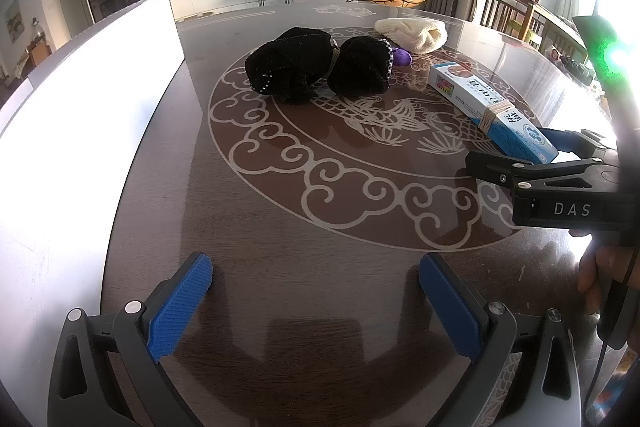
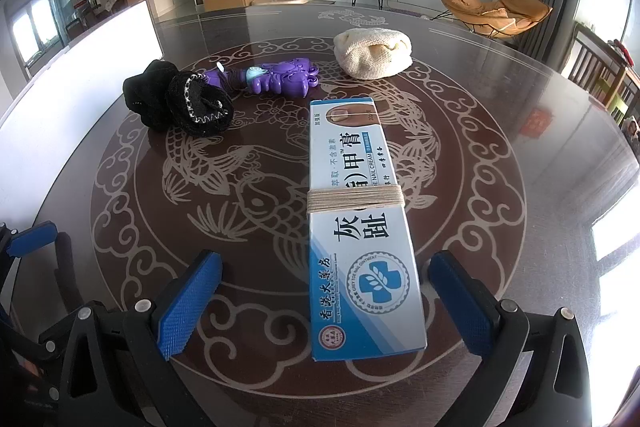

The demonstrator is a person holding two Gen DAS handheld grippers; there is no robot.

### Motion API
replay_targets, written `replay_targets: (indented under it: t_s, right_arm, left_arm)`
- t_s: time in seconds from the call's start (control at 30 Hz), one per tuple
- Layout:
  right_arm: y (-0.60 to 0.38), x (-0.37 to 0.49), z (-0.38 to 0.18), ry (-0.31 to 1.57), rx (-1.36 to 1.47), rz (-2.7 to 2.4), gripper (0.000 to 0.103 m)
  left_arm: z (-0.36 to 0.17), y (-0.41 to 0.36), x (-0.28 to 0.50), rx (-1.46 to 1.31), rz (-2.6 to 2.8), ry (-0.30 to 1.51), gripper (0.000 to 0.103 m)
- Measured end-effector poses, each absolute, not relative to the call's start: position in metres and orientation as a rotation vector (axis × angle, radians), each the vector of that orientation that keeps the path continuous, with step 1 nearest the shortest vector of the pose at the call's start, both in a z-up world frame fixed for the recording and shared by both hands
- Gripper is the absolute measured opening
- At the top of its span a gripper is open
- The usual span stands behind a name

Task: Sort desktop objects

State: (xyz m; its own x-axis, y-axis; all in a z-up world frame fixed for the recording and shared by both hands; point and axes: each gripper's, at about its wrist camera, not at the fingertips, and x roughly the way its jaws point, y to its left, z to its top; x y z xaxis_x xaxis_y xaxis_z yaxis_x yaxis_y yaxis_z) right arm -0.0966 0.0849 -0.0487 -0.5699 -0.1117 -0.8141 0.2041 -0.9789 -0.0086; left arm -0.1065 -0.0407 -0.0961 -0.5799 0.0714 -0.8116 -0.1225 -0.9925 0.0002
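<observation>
A blue and white ointment box (image 2: pixel 360 227) bound with string lies on the dark patterned table (image 2: pixel 500 131), its near end between the spread fingers of my right gripper (image 2: pixel 324 303), which is open. The same box (image 1: pixel 490 111) shows in the left wrist view at the right, with the right gripper (image 1: pixel 532 163) around its end. A black fuzzy cloth item (image 1: pixel 316 69) (image 2: pixel 180 99), a purple toy (image 2: pixel 276 79) (image 1: pixel 402 58) and a cream knitted item (image 2: pixel 372 53) (image 1: pixel 412 33) lie farther back. My left gripper (image 1: pixel 316 303) is open above bare table.
A white panel (image 1: pixel 80 131) (image 2: pixel 80 67) stands along the table's left side. A hand (image 1: pixel 596 279) holds the right gripper's handle. Wooden chairs (image 1: pixel 508 11) stand beyond the right edge. A living room with a television and orange chairs lies behind.
</observation>
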Motion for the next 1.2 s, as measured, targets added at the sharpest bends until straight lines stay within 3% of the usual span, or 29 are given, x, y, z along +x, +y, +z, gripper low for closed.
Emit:
replay_targets:
  t_s: [0.13,0.3,0.47,0.6,0.67,0.83,1.0,1.2]
  right_arm:
    - [0.085,-0.097,-0.049,0.151,1.354,-2.631,0.103]
    - [0.085,-0.096,-0.048,0.151,1.354,-2.631,0.103]
    - [0.085,-0.097,-0.048,0.151,1.354,-2.632,0.103]
    - [0.085,-0.096,-0.048,0.151,1.354,-2.631,0.103]
    - [0.085,-0.096,-0.048,0.151,1.354,-2.631,0.103]
    - [0.084,-0.096,-0.048,0.151,1.354,-2.632,0.103]
    - [0.084,-0.096,-0.048,0.151,1.354,-2.632,0.103]
    - [0.084,-0.096,-0.048,0.151,1.354,-2.632,0.103]
  left_arm:
    - [-0.094,-0.042,-0.112,-1.432,2.664,0.067,0.103]
    - [-0.063,-0.051,-0.140,-1.359,2.722,-0.177,0.103]
    - [-0.032,-0.032,-0.203,-1.305,2.762,-0.176,0.103]
    - [-0.049,-0.015,-0.245,-1.334,2.795,-0.234,0.103]
    - [-0.069,-0.008,-0.253,-1.434,2.787,-0.154,0.103]
    - [-0.074,-0.015,-0.221,-1.398,2.810,0.002,0.103]
    - [-0.057,-0.039,-0.190,-1.352,2.808,0.034,0.103]
    - [-0.041,-0.037,-0.206,-1.328,2.726,-0.162,0.103]
